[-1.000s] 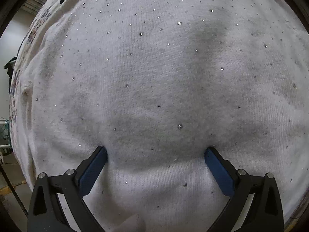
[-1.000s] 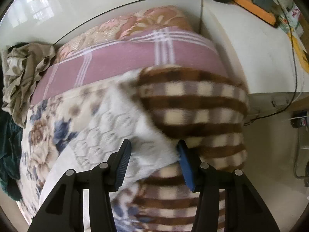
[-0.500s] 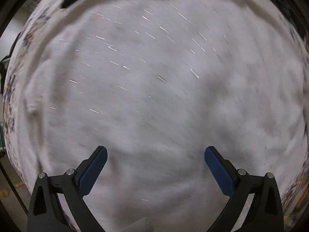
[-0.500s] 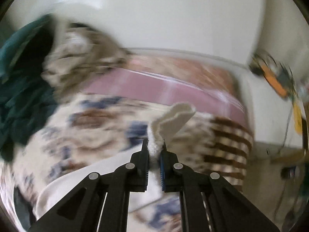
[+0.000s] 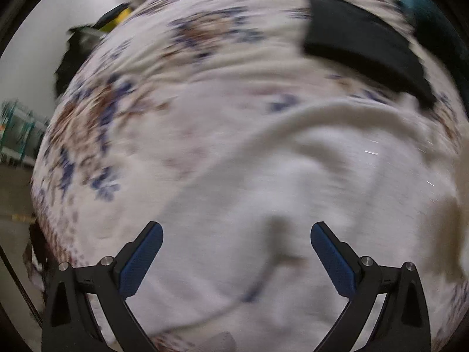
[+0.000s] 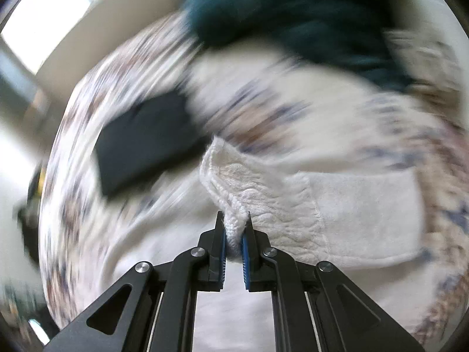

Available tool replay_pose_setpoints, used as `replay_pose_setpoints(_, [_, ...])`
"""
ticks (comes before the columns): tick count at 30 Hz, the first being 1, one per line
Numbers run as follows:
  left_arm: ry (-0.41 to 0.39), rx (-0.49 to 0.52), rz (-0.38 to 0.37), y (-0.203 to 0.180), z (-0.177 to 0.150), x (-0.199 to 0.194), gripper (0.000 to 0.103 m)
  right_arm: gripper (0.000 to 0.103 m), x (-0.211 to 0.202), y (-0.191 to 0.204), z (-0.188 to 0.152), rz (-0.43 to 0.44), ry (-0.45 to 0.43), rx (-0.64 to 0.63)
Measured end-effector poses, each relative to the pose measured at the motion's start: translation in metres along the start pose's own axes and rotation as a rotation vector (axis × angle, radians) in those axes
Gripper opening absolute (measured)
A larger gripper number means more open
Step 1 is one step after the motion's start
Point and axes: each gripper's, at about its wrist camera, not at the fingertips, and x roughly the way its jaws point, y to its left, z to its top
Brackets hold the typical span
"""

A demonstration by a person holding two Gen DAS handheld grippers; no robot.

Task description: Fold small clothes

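Note:
A white knit garment [image 5: 307,193] lies on a floral bedsheet [image 5: 123,111], blurred by motion. My left gripper [image 5: 236,231] is open just above it, holding nothing. My right gripper [image 6: 234,228] is shut on a bunched knit edge of the same white garment [image 6: 337,214], which hangs out to the right of the jaws with a ribbed band and a smooth panel showing.
A folded black garment [image 5: 363,44] lies on the sheet at the far right of the left wrist view and also shows in the right wrist view [image 6: 146,143]. A dark teal cloth pile [image 6: 293,11] lies beyond it. The bed's edge and floor [image 5: 17,205] show at left.
My right gripper closed on the white garment's edge and swung left across the bed with it. My left gripper stayed open and pulled back, so the sheet and black garment came into view.

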Motion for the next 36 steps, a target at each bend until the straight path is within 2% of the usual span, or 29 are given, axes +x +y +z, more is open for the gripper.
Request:
replay_pose_setpoints(1, [0.010,-0.022,0.013,0.014,0.000,0.006,0.103,0.009,0.024,0.035,-0.012,0.009,0.045,-0.068])
replay_pose_setpoints(2, [0.021,-0.039,0.022,0.011,0.011,0.024,0.103,0.009,0.042,0.062,-0.024,0.011,0.074,-0.121])
replay_pose_setpoints(4, [0.047,-0.078,0.036,0.020,0.010,0.042,0.103,0.009,0.074,0.113,-0.055,0.007,0.126,-0.223])
replay_pose_setpoints(6, [0.070,-0.115,0.041,0.030,0.010,0.062,0.103,0.009,0.089,0.138,-0.082,0.005,0.158,-0.283])
replay_pose_setpoints(10, [0.108,-0.168,0.037,0.054,-0.001,0.083,0.103,0.009,0.113,0.168,-0.115,-0.001,0.202,-0.305])
replay_pose_setpoints(12, [0.127,-0.195,0.025,0.061,-0.005,0.089,0.103,0.009,0.119,0.169,-0.123,-0.024,0.216,-0.299])
replay_pose_setpoints(15, [0.119,-0.227,0.015,0.073,-0.010,0.085,0.103,0.013,0.132,0.160,-0.127,-0.023,0.308,-0.246])
replay_pose_setpoints(16, [0.110,-0.238,0.022,0.079,-0.014,0.081,0.103,0.021,0.131,0.152,-0.126,0.012,0.336,-0.224])
replay_pose_setpoints(17, [0.105,-0.247,0.026,0.082,-0.017,0.078,0.103,0.040,0.125,0.142,-0.124,0.047,0.346,-0.207])
replay_pose_setpoints(18, [0.102,-0.265,0.024,0.089,-0.023,0.076,0.103,0.054,0.118,0.134,-0.119,0.050,0.343,-0.199])
replay_pose_setpoints(19, [0.104,-0.283,0.023,0.094,-0.029,0.075,0.103,0.076,0.107,0.121,-0.118,0.017,0.323,-0.193])
replay_pose_setpoints(23, [0.171,-0.388,0.027,0.116,-0.063,0.080,0.103,0.084,0.070,0.072,-0.118,-0.239,0.227,-0.218])
replay_pose_setpoints(27, [0.254,-0.595,0.025,0.146,-0.115,0.079,0.103,0.086,0.052,0.021,-0.126,-0.329,0.246,-0.172])
replay_pose_setpoints(29, [0.290,-0.734,0.090,0.166,-0.148,0.078,0.103,0.086,0.049,0.007,-0.127,-0.348,0.255,-0.164])
replay_pose_setpoints(31, [0.321,-0.872,0.105,0.184,-0.177,0.083,0.103,0.086,0.051,-0.004,-0.134,-0.357,0.282,-0.158])
replay_pose_setpoints(33, [0.362,-1.057,0.026,0.201,-0.208,0.092,0.103,0.086,0.052,-0.007,-0.140,-0.355,0.303,-0.162])
replay_pose_setpoints(36, [0.327,-1.317,-0.132,0.215,-0.242,0.101,0.101,0.086,0.054,-0.005,-0.150,-0.341,0.332,-0.213])
